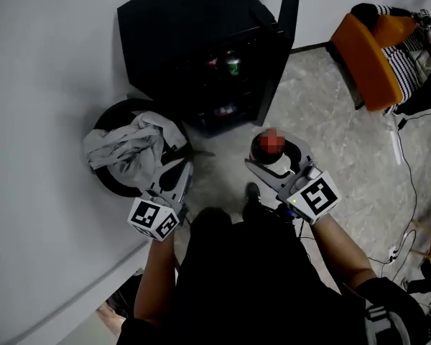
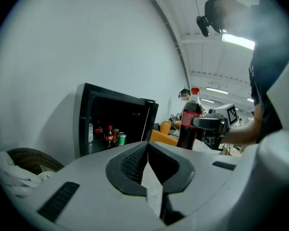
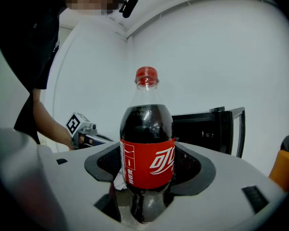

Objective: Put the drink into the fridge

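Observation:
A cola bottle (image 1: 272, 148) with a red cap and red label stands upright between the jaws of my right gripper (image 1: 274, 161), which is shut on it. In the right gripper view the bottle (image 3: 147, 160) fills the middle, held at its lower body. The black mini fridge (image 1: 194, 34) stands against the wall ahead with its door (image 1: 281, 42) swung open to the right. Cans and small bottles (image 2: 108, 134) sit on its shelf. My left gripper (image 1: 177, 169) hangs low at the left, shut with nothing in it (image 2: 147, 147). It is apart from the fridge.
A round dark basket (image 1: 122, 182) with a grey cloth (image 1: 129, 146) sits on the floor left of the fridge, close to my left gripper. An orange chair (image 1: 370, 52) with striped fabric stands at the far right. Cables (image 1: 408, 185) trail over the marble floor on the right.

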### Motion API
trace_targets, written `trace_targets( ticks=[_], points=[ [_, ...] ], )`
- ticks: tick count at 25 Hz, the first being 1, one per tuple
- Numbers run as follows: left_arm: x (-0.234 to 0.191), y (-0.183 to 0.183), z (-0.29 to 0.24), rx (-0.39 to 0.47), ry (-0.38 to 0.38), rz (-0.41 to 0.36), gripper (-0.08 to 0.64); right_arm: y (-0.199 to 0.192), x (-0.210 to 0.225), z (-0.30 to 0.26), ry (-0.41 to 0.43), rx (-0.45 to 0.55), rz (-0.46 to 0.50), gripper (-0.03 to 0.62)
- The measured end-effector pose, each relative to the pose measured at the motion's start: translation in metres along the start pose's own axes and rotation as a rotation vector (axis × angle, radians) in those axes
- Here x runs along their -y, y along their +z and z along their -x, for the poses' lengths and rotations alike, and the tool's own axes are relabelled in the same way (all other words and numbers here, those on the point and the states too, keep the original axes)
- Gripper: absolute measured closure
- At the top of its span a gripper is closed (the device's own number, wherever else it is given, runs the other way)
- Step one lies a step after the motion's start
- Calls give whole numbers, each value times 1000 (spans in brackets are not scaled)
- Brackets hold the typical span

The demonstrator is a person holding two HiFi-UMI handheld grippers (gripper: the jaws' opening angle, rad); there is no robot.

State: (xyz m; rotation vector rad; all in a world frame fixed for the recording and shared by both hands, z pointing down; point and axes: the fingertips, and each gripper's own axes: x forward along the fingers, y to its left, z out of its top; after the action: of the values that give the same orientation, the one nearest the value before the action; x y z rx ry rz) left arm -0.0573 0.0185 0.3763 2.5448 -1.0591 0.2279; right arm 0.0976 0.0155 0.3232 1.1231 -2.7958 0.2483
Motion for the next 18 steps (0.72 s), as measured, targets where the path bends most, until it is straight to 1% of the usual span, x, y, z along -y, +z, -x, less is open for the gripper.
trace_targets(
  ticks=[4,6,9,12,15,18],
  points=[
    [0,-1,-4,-13,-8,-13,548,0,5,-13,14,12,-19,287],
    [-10,-3,-6,-12,-7,-1,548,-1,5,-23,18,8,-26,287],
    [-31,-4,-6,1,-4,17,548,-4,2,-39,16,-14,-17,287],
    [-60,3,-1,18,-4,0,548,-6,-2,-60,-3,-33,3,287],
    [-85,5,5,7,-20,-30,548,-6,-7,-84,-35,-49,-29,287],
    [-110,9,6,25,-34,-14,548,-4,-6,-112,-48,-61,-24,287]
  ],
)
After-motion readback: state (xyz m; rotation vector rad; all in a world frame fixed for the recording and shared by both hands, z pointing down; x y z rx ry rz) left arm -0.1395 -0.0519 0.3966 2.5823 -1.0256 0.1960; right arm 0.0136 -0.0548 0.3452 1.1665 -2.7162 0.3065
